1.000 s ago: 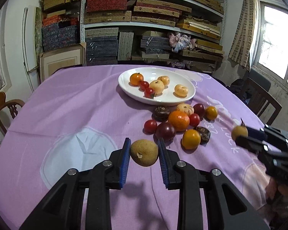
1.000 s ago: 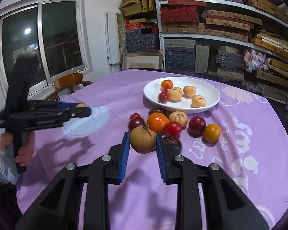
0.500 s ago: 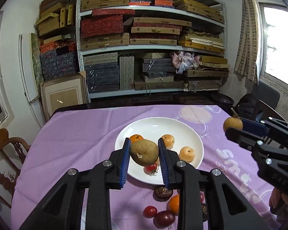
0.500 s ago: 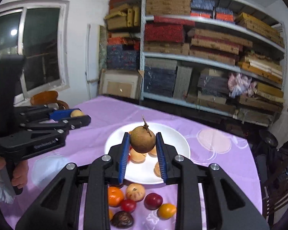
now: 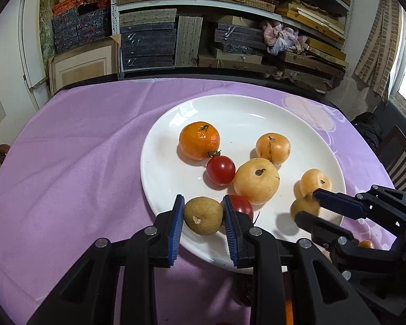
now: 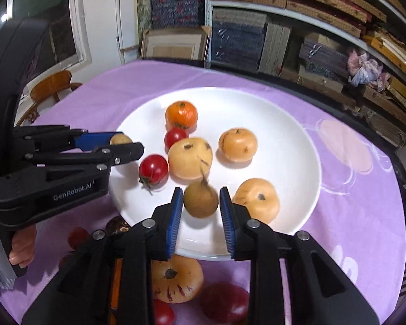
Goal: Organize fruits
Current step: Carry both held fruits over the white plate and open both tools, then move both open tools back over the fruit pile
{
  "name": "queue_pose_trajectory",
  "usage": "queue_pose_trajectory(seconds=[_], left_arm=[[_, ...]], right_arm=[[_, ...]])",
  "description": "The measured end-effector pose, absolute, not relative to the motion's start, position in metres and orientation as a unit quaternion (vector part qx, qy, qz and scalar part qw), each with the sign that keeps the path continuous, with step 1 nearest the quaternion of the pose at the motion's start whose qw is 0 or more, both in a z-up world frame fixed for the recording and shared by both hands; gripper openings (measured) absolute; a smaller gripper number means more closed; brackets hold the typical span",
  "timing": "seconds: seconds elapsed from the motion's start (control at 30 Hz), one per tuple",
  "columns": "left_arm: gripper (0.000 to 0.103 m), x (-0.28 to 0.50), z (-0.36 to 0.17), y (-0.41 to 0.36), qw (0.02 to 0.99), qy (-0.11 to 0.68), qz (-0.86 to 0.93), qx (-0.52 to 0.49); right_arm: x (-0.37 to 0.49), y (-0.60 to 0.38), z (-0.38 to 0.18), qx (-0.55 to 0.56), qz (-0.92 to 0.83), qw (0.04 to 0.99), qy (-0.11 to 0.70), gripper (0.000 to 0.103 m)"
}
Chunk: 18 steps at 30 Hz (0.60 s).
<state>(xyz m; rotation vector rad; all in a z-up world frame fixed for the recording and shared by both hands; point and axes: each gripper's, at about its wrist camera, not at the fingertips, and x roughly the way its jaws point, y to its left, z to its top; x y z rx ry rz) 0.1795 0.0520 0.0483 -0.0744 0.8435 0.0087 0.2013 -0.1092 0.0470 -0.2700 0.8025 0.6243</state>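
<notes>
Two small brown fruits hang over the plate [image 5: 159, 162]: the left gripper [image 5: 203, 216] has its jaws pressed on one fruit [image 5: 202, 218], the right gripper [image 6: 200, 211] has just been opening its jaws – its stemmed fruit [image 6: 200, 201] sits loose between them. An orange [image 5: 199, 140], tomatoes and yellow fruits lie close behind – both grippers point steeply down

Fruits below plate [image 6: 297, 124] half hidden behind right gripper [image 6: 200, 211] fingers [image 6: 174, 216]. Stemmed brown fruit [image 6: 200, 201] motion-blurred. Person's hand [image 6: 20, 246] cut by frame edge.
</notes>
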Motion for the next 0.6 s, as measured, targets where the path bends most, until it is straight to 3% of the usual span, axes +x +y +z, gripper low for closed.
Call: queue_pose_trajectory(seconds=[0.23,0.27,0.3,0.33,0.37,0.43,0.6], left_arm=[[0.049,0.163,0.067,0.07,0.918,0.392,0.018,-0.065],[0.052,0.155,0.077,0.075,0.921,0.382,0.023,-0.068],[0.062,0.143,0.087,0.078,0.926,0.37,0.028,-0.07],[0.074,0.13,0.096,0.081,0.931,0.357,0.031,-0.07],[0.079,0.115,0.103,0.084,0.936,0.343,0.035,-0.069],[0.095,0.082,0.111,0.088,0.944,0.32,0.049,-0.066],[0.097,0.024,0.089,0.077,0.942,0.325,0.069,-0.046]], right_arm=[[0.186,-0.133,0.072,-0.095,0.296,0.886,0.345,0.046],[0.178,-0.144,0.087,-0.076,0.297,0.894,0.326,0.056],[0.166,-0.16,0.104,-0.054,0.294,0.905,0.302,0.076],[0.15,-0.177,0.12,-0.033,0.285,0.919,0.272,0.087],[0.136,-0.193,0.131,-0.014,0.277,0.929,0.245,0.099],[0.107,-0.221,0.143,0.015,0.282,0.936,0.21,0.099],[0.06,-0.257,0.094,0.037,0.258,0.936,0.236,0.099]])
